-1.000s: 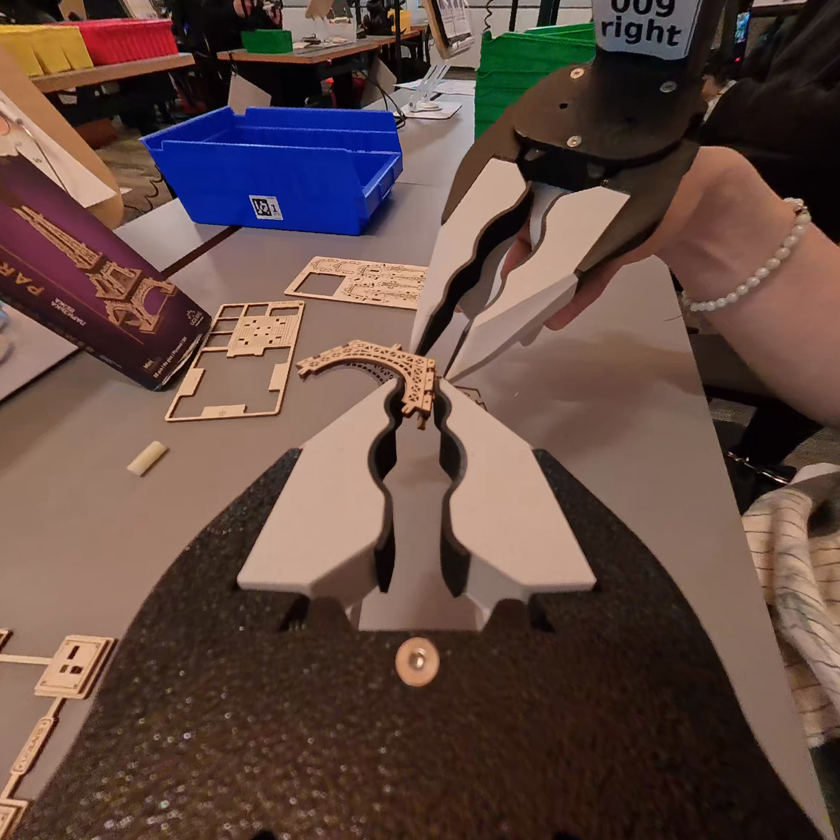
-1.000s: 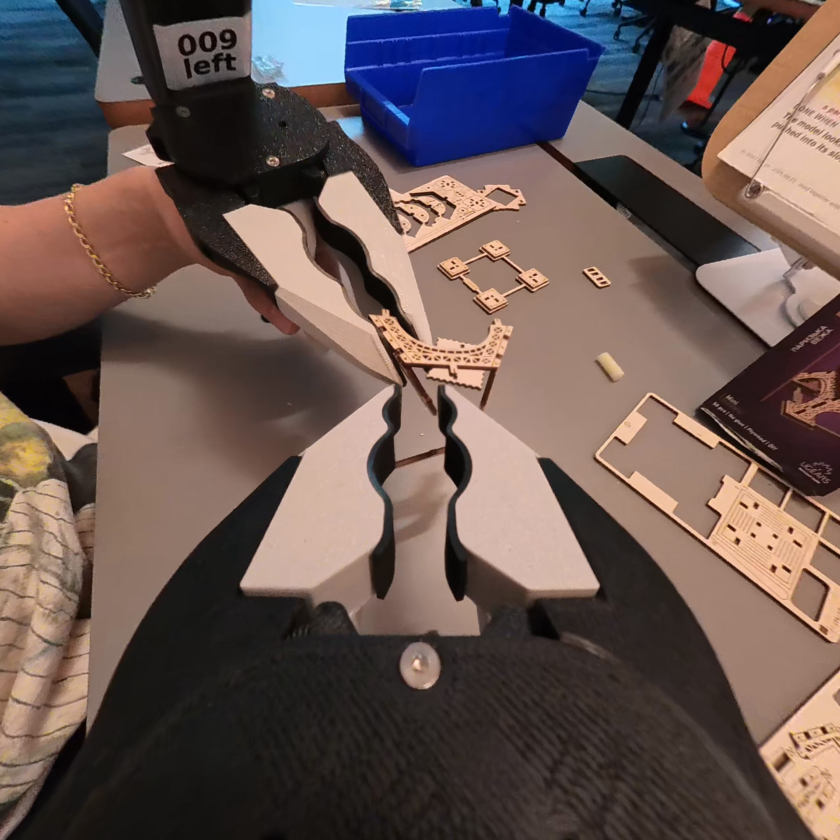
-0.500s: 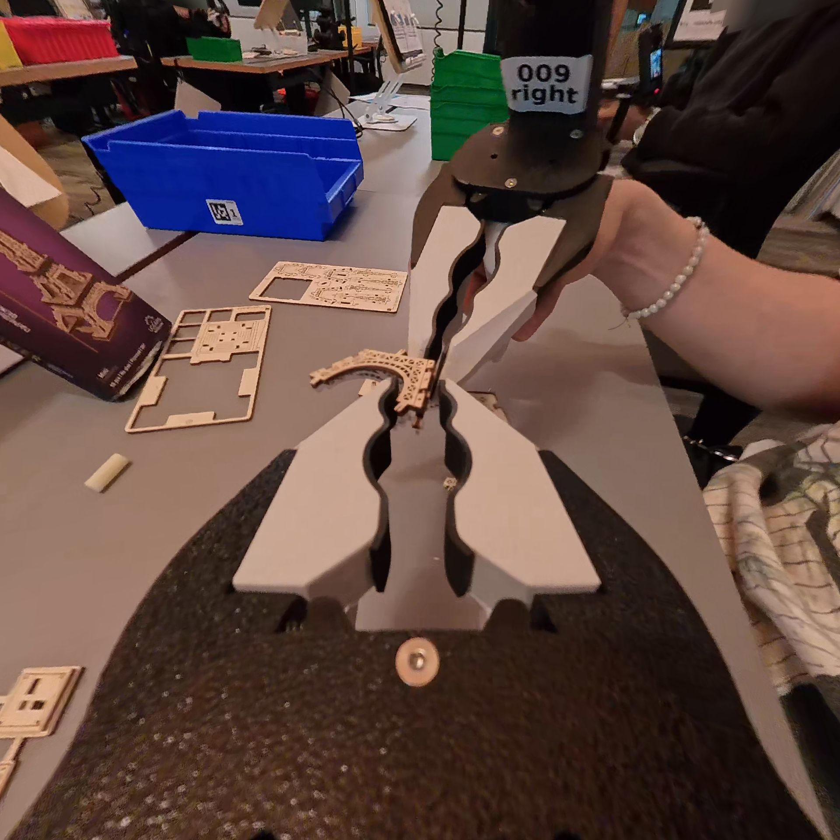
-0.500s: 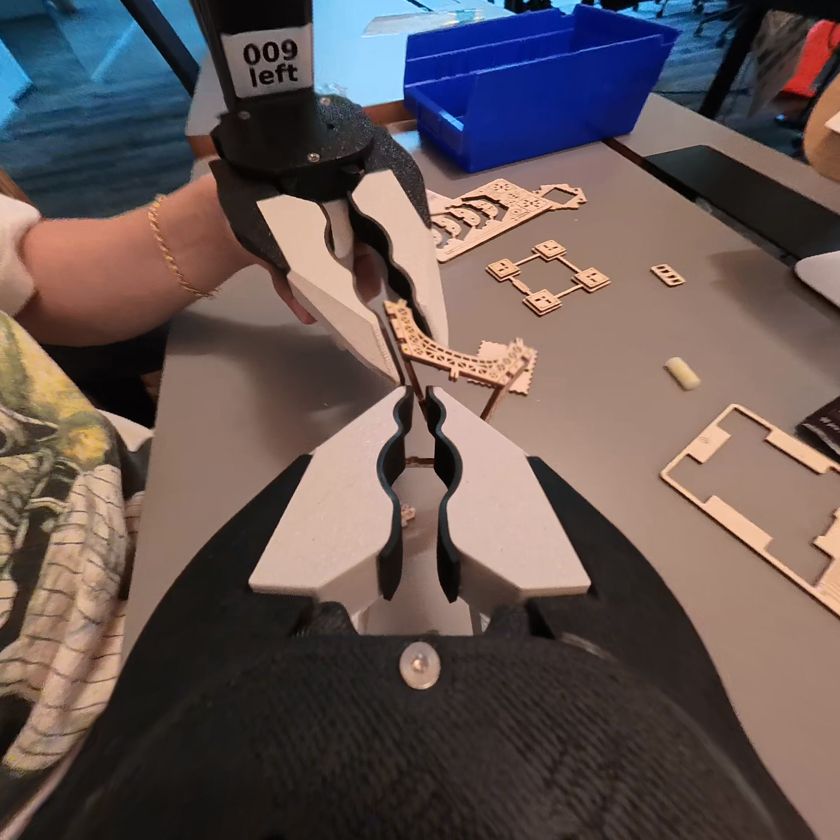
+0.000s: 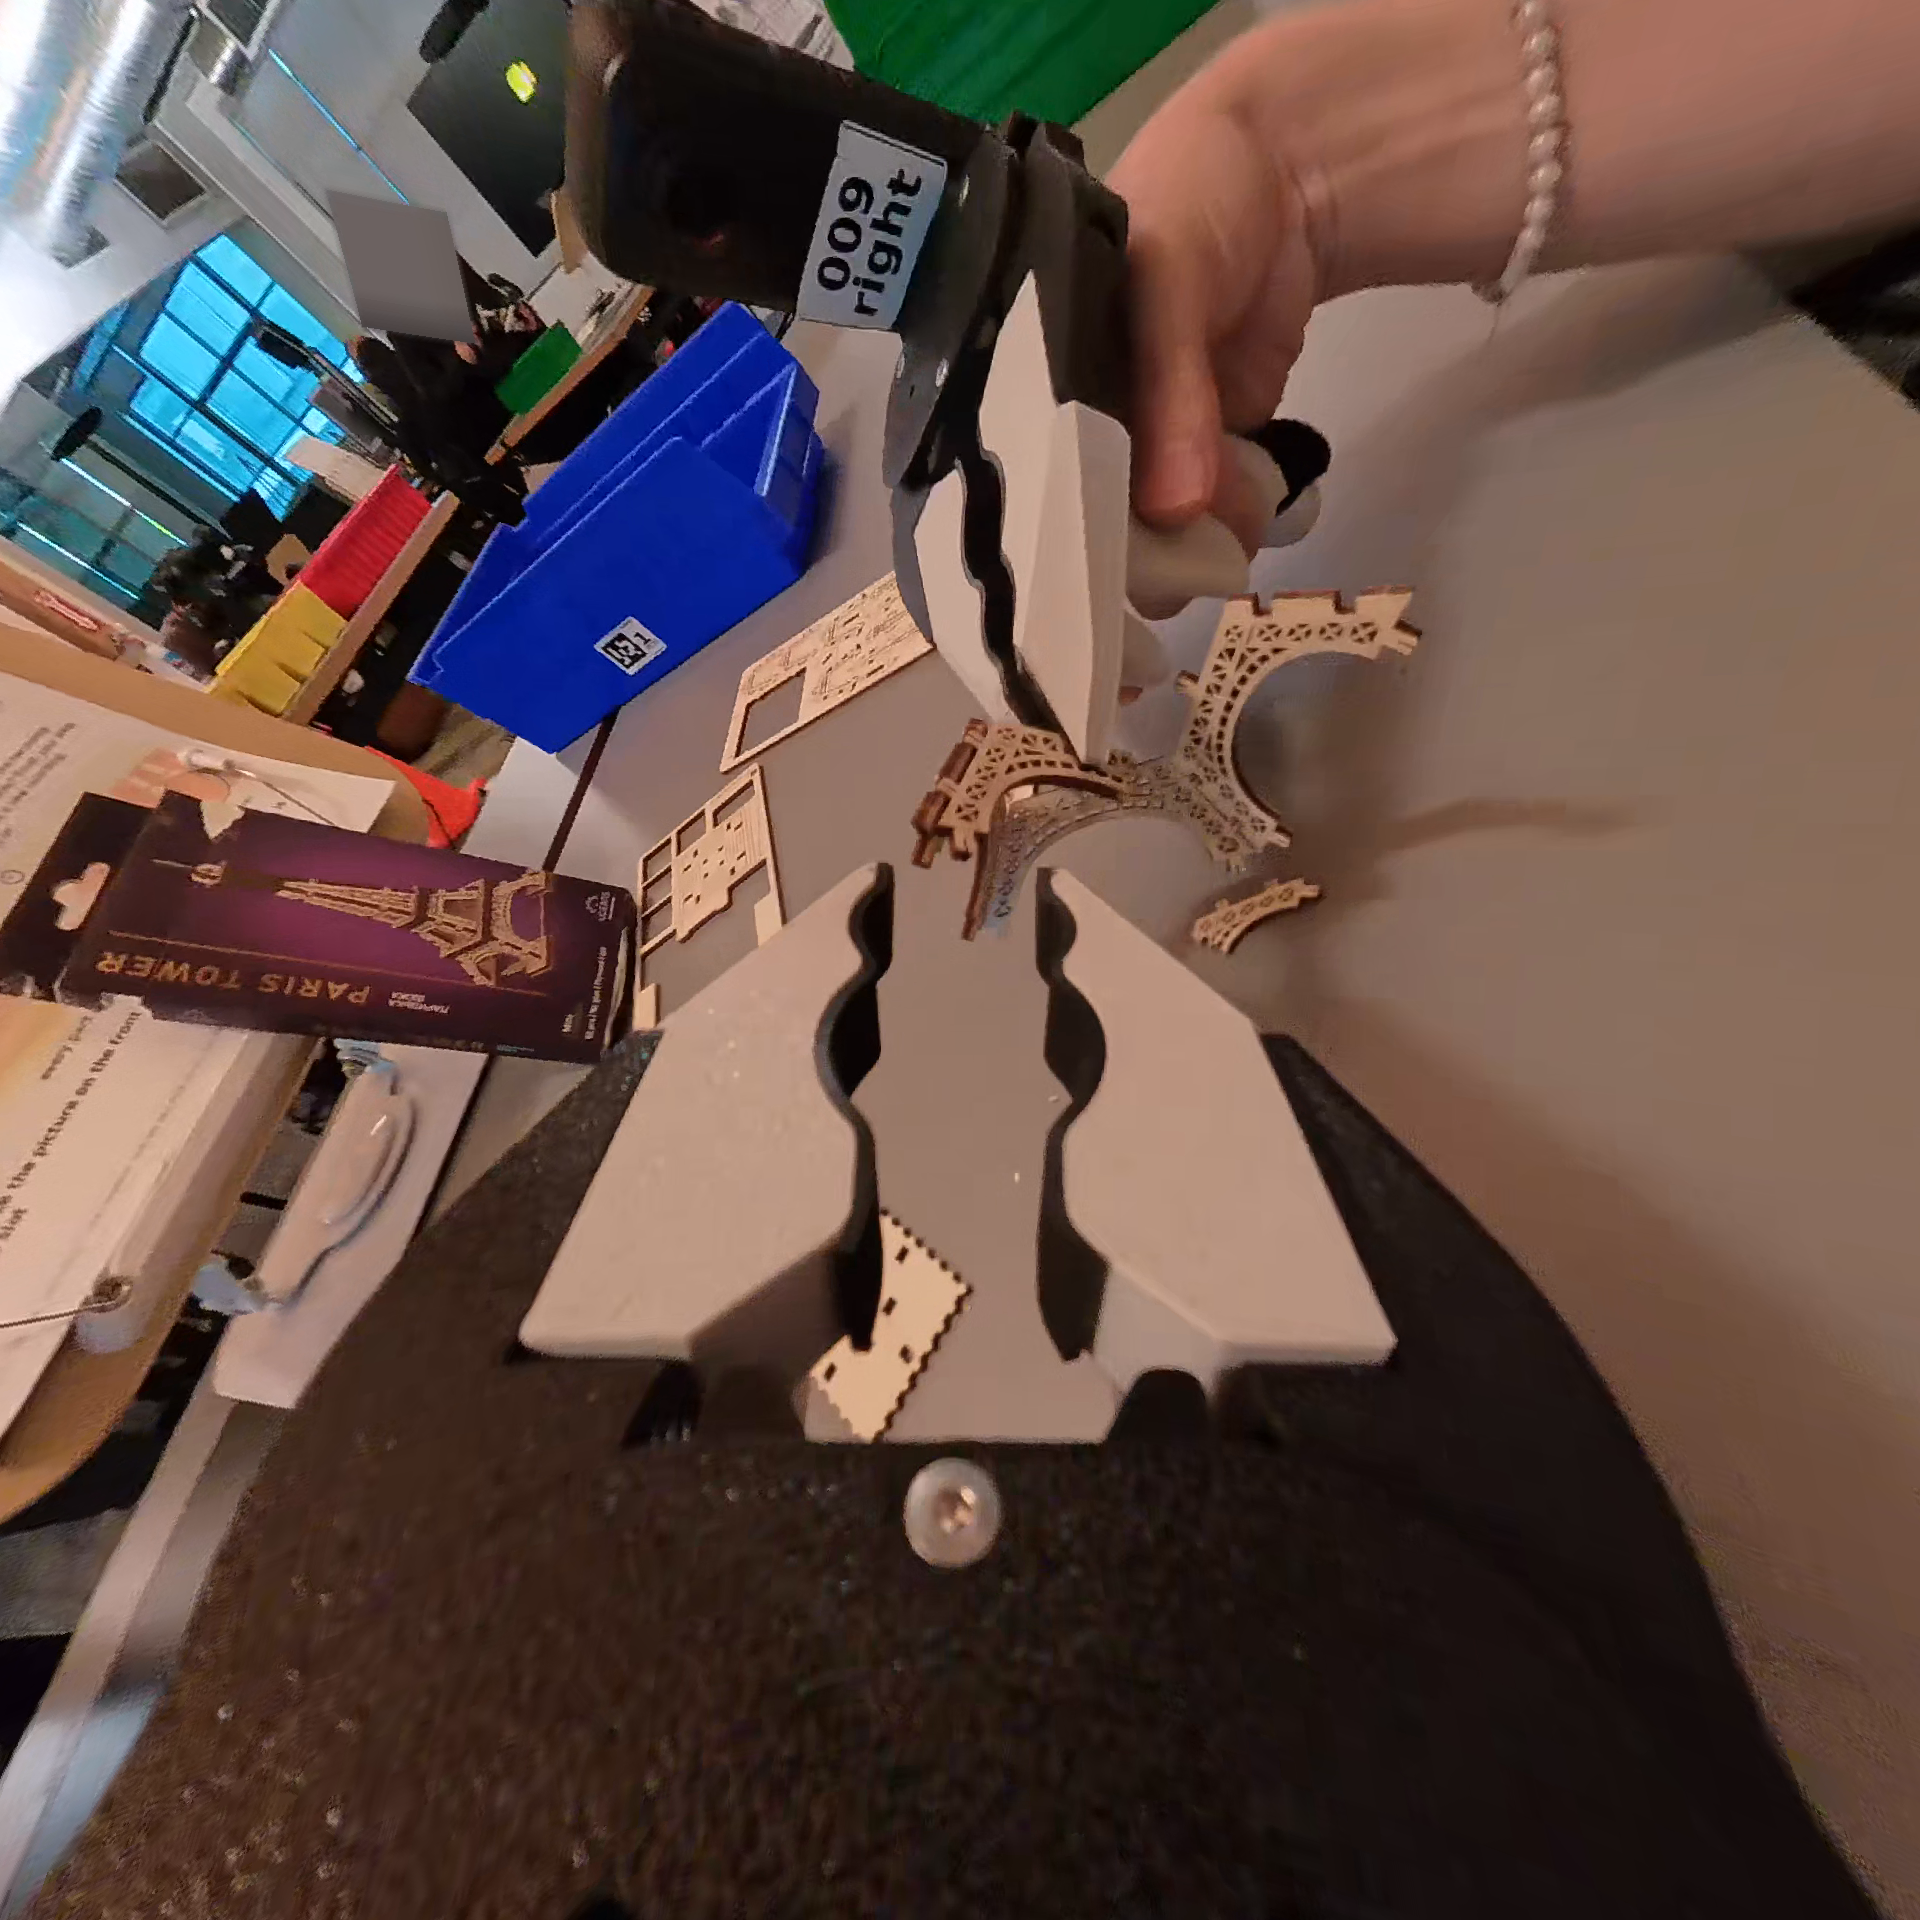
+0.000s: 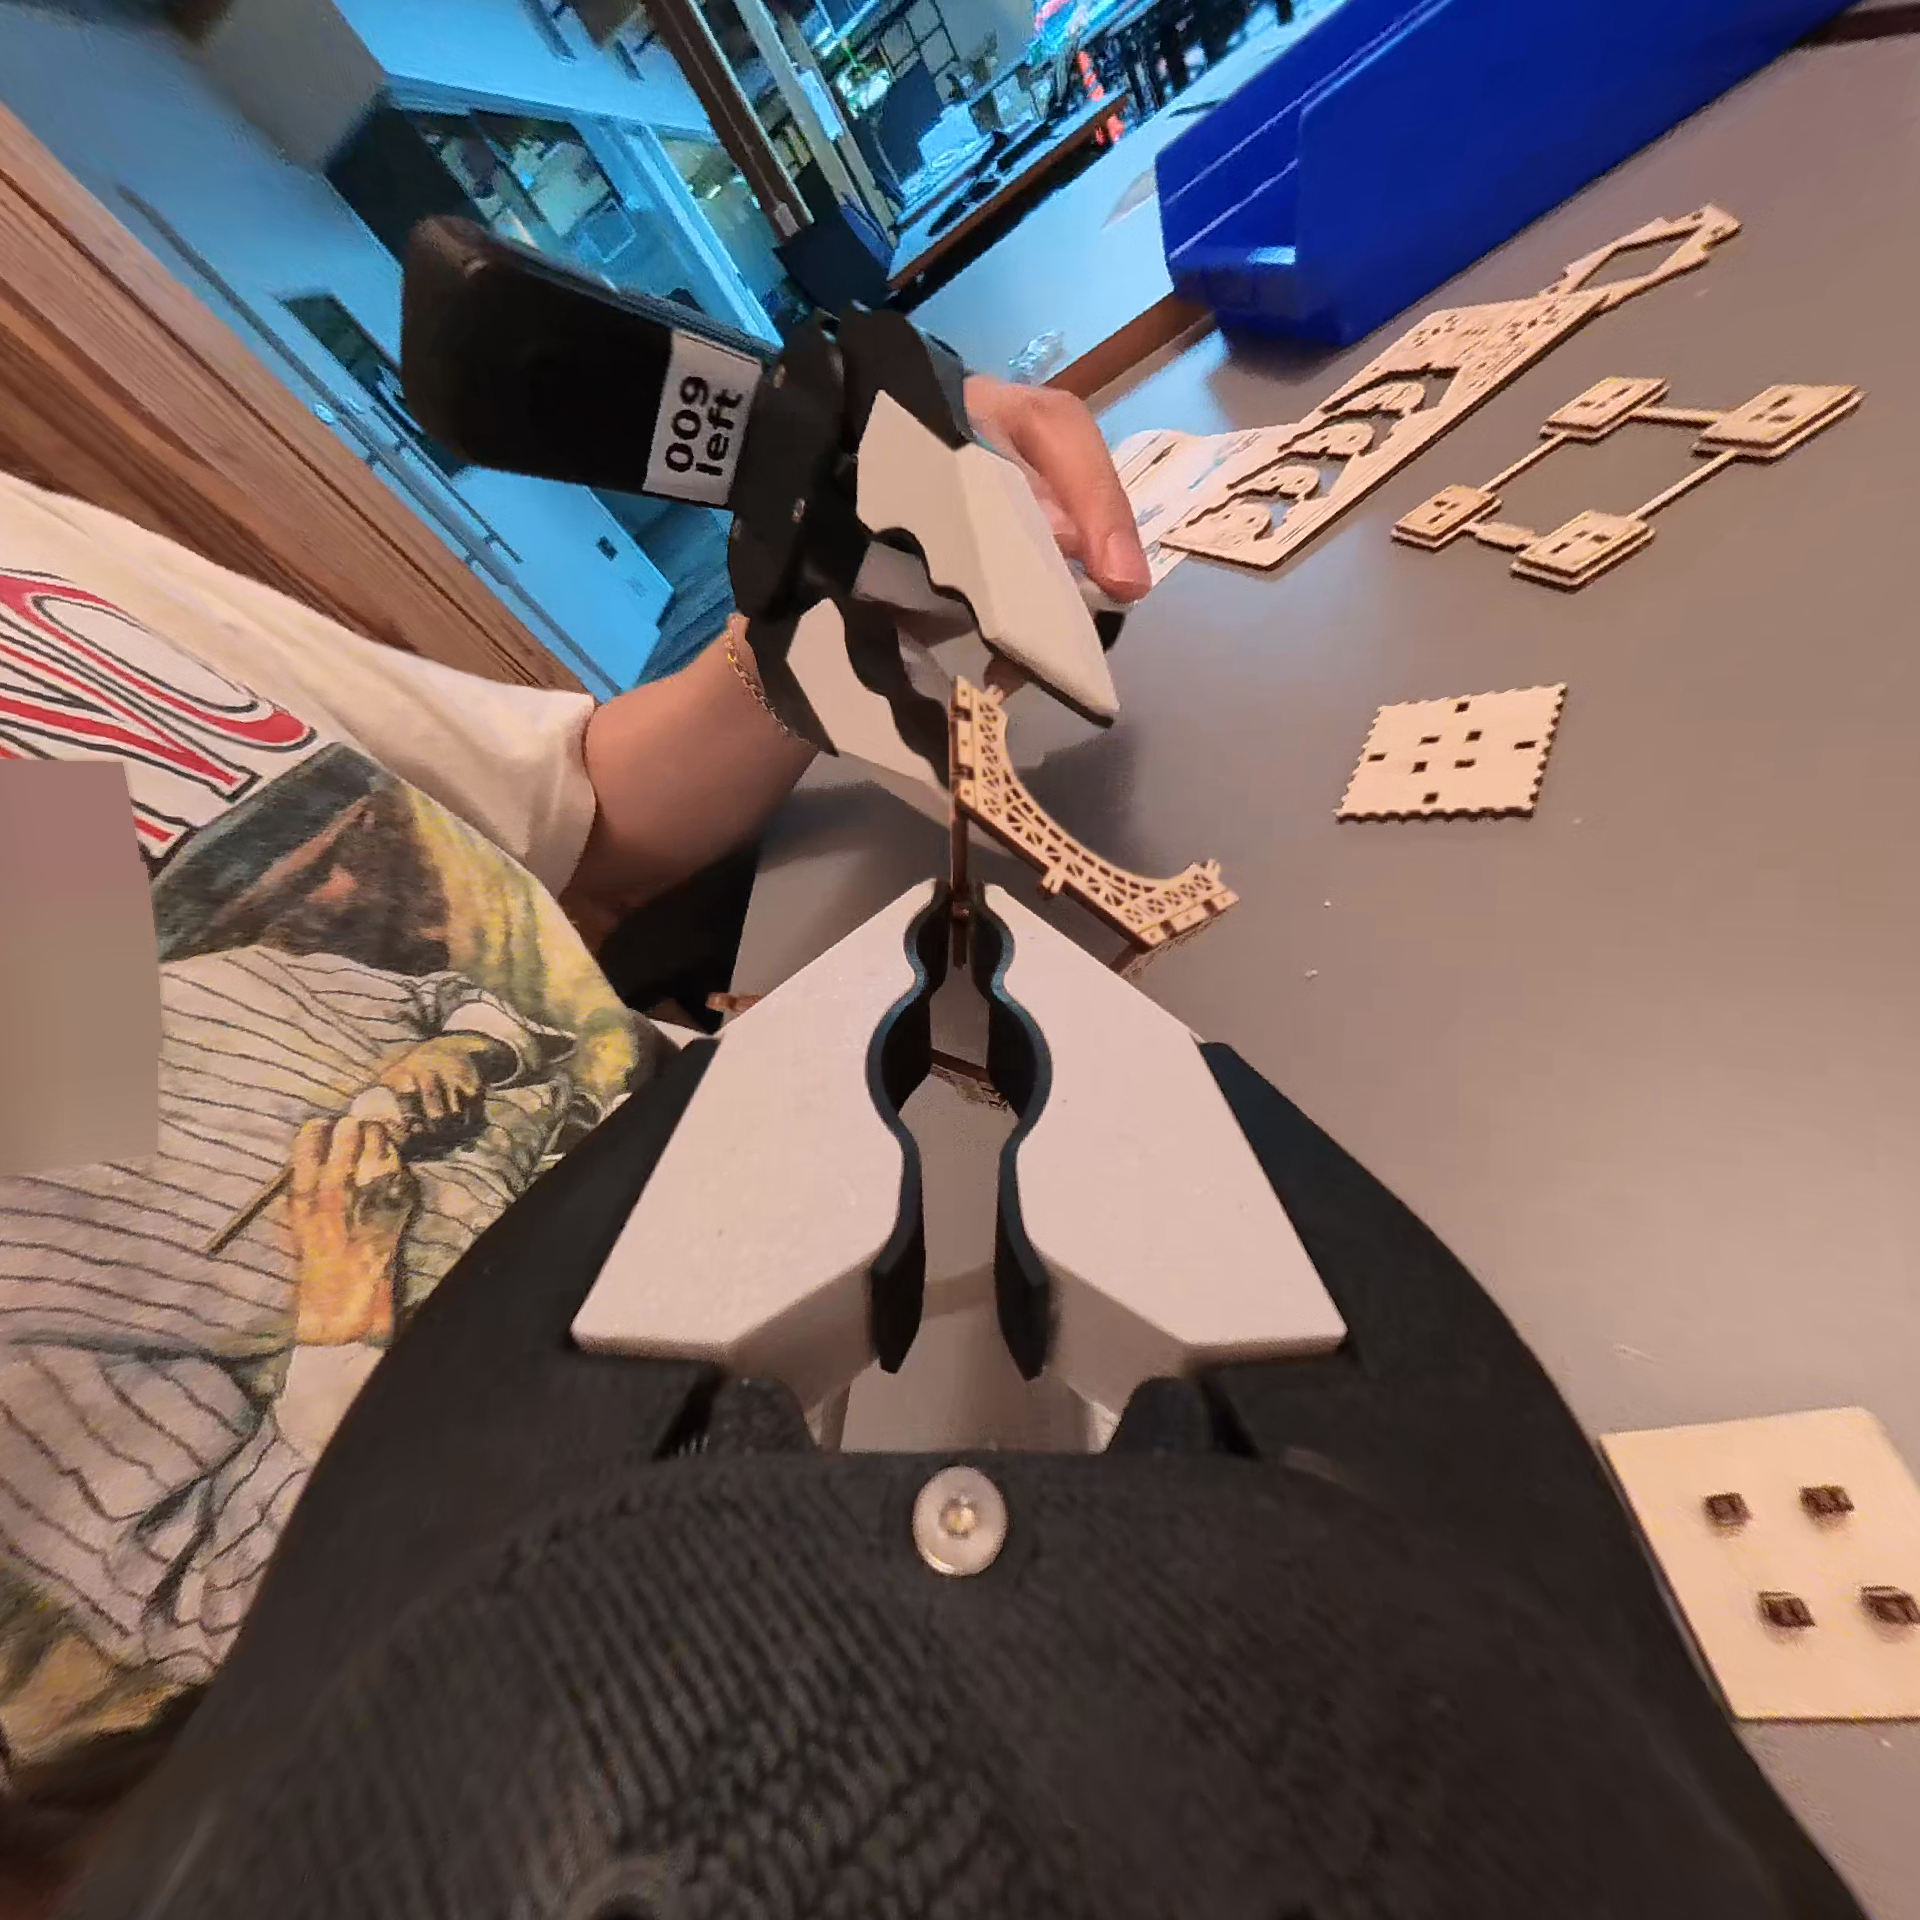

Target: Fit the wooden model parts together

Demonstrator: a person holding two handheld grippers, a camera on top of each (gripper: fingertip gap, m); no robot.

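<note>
A wooden lattice arch assembly (image 6: 1049, 831) is held upright over the grey table (image 6: 1558, 1039). My right gripper (image 6: 956, 904) is shut on one of its thin legs. In the left wrist view the right gripper (image 5: 1070, 740) pinches the assembly (image 5: 1039, 800) from above, and a second arch (image 5: 1278, 686) sticks out to the right. My left gripper (image 5: 964, 883) is open, with a leg of the assembly just at its tips. In the right wrist view the left gripper (image 6: 997, 722) stands open around the arch's top. A square notched plate (image 6: 1455, 748) lies flat on the table and also shows in the left wrist view (image 5: 894, 1330).
A small loose arch piece (image 5: 1252, 914) lies on the table. Punched wooden sheets (image 5: 717, 883) (image 6: 1351, 457), a frame of small squares (image 6: 1621, 478), a blue bin (image 5: 644, 561), a purple box (image 5: 343, 935) and a white card (image 6: 1787, 1569) surround the work spot.
My left gripper has opened and let go of the arch assembly. My right gripper has shut on it. Both grippers have rolled sideways. The square plate now lies apart on the table.
</note>
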